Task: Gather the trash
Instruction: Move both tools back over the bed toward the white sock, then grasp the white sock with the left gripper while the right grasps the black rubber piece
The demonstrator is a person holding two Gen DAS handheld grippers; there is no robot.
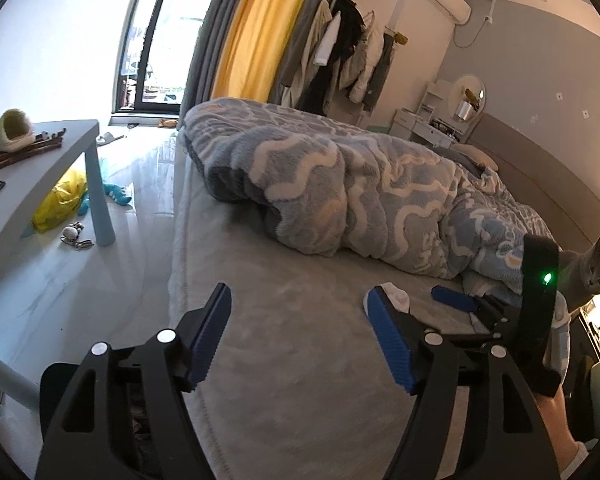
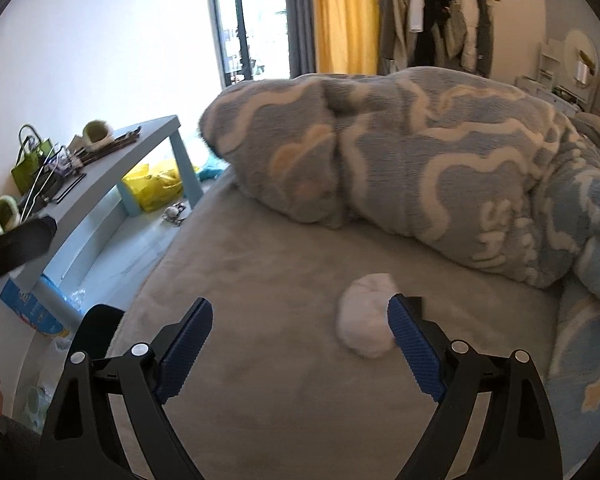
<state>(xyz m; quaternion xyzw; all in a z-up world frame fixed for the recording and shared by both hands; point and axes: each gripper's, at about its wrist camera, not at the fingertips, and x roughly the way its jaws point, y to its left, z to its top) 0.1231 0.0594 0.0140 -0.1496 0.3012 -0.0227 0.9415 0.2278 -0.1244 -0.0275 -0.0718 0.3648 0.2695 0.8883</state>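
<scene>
On the grey bed point(image 2: 260, 280), slide your right gripper point(image 2: 300, 344), jaws apart like your left gripper's point(image 1: 300, 336), rightward to centre the white wad point(image 2: 366, 326) before closing.

**Readable text: one partial word on the blanket**

Right wrist view: raised white lettering on the blue fleece blanket point(image 2: 440, 152), right side, running sideways down the fold. Looks like "SM…", remaining letters not legible. Blue box point(image 2: 30, 312) on the floor, near left under the table, has printed graphics, too blurred to read. Left wrist view: nothing legible anywhere.
</scene>
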